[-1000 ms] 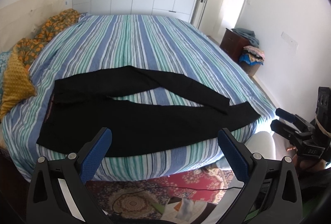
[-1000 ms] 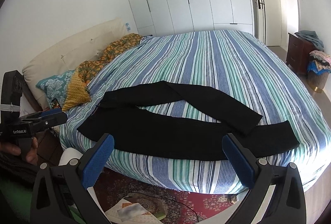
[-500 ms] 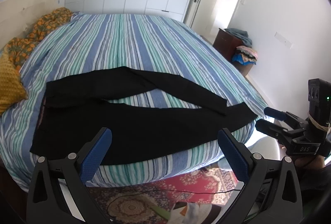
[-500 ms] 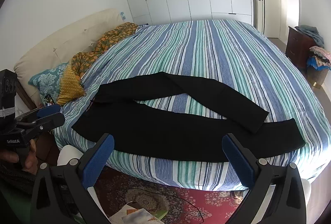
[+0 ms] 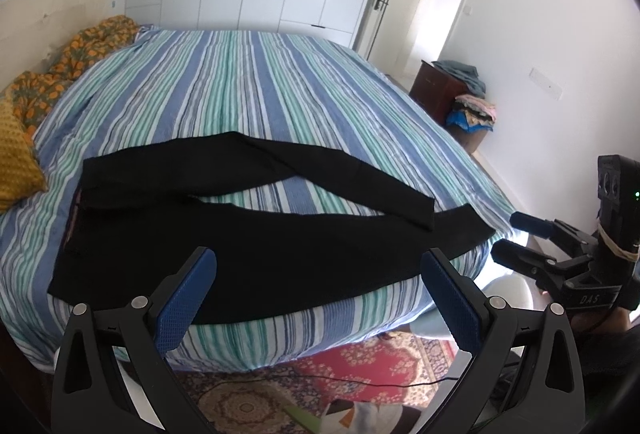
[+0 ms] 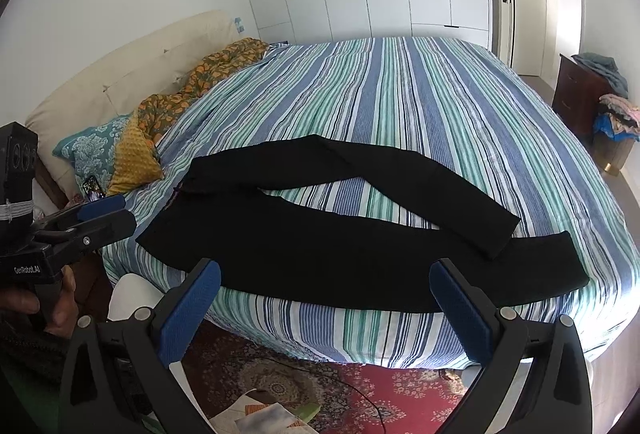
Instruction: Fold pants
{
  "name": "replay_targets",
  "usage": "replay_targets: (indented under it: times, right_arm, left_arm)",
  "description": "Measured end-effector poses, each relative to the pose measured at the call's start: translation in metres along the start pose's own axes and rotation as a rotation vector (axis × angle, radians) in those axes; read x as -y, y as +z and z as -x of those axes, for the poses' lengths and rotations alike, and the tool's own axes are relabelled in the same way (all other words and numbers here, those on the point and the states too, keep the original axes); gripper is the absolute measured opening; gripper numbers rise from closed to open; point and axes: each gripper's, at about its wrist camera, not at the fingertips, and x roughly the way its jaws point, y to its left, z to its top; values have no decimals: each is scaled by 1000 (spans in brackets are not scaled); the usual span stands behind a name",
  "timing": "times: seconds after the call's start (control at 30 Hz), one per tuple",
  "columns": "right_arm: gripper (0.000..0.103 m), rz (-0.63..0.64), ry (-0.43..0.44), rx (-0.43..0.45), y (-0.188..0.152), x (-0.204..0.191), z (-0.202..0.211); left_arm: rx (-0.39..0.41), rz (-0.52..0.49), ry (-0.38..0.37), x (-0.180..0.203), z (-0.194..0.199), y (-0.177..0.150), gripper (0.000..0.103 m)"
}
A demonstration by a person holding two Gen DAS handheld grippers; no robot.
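Pants [image 5: 248,246] lie beyond 2 grippers, neither touching them; left gripper [image 5: 318,298] has its blue pads wide apart with nothing between, and right gripper [image 6: 324,304] is spread the same way; 1 pair, black, flat along the near edge of the bed [image 5: 256,81]; long axis runs left to right, waist left, cuffs right; 2 legs, the far one angled so its cuff overlaps the near leg; 1 red rug [image 6: 400,390] below.
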Motion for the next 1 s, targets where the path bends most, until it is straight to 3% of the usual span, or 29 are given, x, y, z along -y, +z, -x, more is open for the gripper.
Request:
replay_targets:
  times: [0.33, 1.0]
  right_arm:
    - [103, 0, -38, -24, -6, 14, 3]
    - [103, -33, -17, -21, -14, 22, 3]
  left_arm:
    - [-44, 9, 46, -7, -9, -7, 102]
    - [-72, -61, 127, 5, -18, -9, 102]
